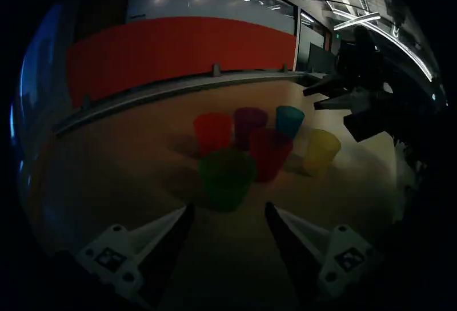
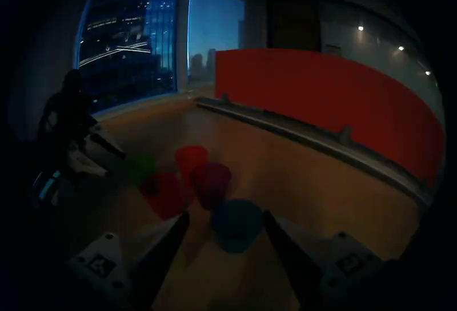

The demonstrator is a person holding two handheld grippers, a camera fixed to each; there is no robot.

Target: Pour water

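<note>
Tips of the left gripper (image 1: 228, 205) stand spread and empty, a translucent green plastic cup (image 1: 227, 177) just ahead of them. The right gripper (image 2: 224, 214) is parted too, a blue plastic cup (image 2: 236, 224) between its tips on the wooden table (image 2: 320, 185).

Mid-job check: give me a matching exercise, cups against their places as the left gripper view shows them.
Cups:
1. green plastic cup
2. yellow plastic cup
3. teal plastic cup
4. purple plastic cup

Places:
A. back row, right end
B. nearest, just ahead of the left gripper
C. rightmost of all
D. back row, middle

Pairs: 1-B, 2-C, 3-A, 4-D.
</note>
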